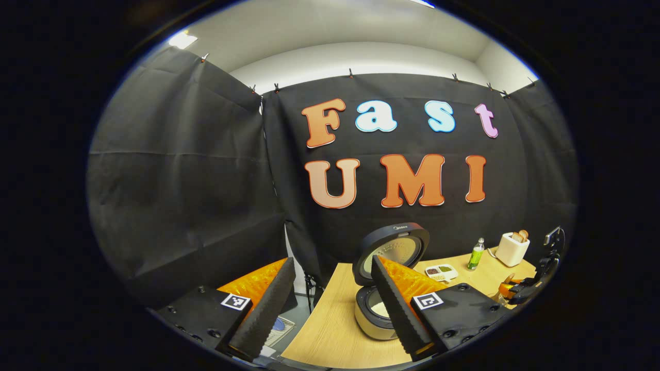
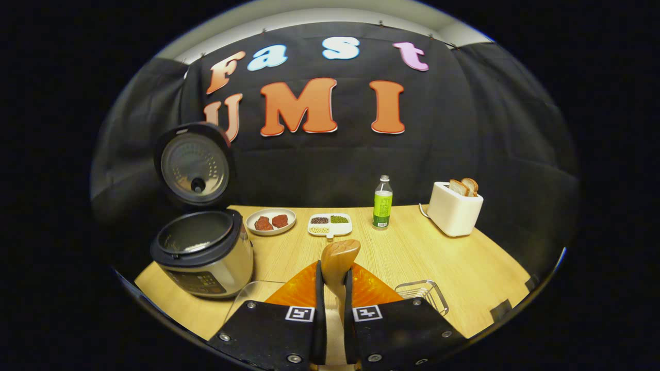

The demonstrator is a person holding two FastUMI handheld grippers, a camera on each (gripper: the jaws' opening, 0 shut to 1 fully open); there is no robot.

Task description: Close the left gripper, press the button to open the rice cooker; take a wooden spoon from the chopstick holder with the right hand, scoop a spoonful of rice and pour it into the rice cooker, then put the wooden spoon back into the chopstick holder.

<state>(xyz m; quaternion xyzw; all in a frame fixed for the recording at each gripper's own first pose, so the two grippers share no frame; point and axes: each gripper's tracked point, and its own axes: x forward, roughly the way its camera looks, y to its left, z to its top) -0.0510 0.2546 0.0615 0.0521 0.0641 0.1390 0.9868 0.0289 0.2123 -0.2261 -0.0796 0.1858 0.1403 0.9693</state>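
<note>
The rice cooker stands open at the table's left, its round lid upright and the inner pot dark. My right gripper is shut on the wooden spoon, whose bowl sticks up just past the fingertips, over the table to the right of the cooker. I cannot tell whether the spoon holds rice. In the left gripper view, the open cooker sits partly behind one finger of my left gripper, which is open wide and holds nothing. A wire holder lies low on the right.
A plate with red pieces, a divided dish of grains, a green bottle and a white toaster with bread line the back of the wooden table. A clear container's rim shows beside the cooker.
</note>
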